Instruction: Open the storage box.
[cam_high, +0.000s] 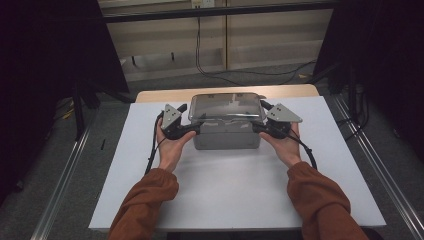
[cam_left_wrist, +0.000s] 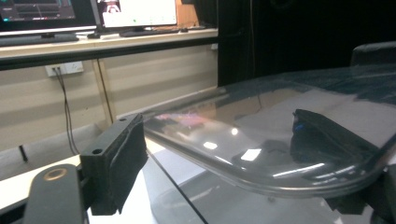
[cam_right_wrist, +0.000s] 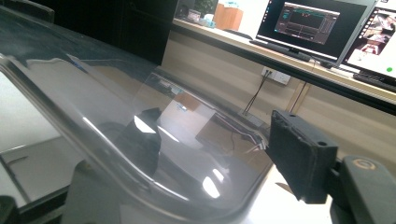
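White surface (cam_high: 225, 190) under dim room light, desk with monitors (cam_right_wrist: 322, 23) beyond. Grey box (cam_high: 226, 136) mid-surface, clear lid (cam_high: 225, 107) on top, squarely between both jaws. Left gripper (cam_high: 192, 128) at lid's left edge, right gripper (cam_high: 257, 127) at right edge. Each set of jaws part-open, straddling lid rim (cam_left_wrist: 261, 184); firm pinch not confirmed, nothing clearly held. Advice: close evenly both sides, seat pads fully on rim, lift level, avoid twisting slick plastic.
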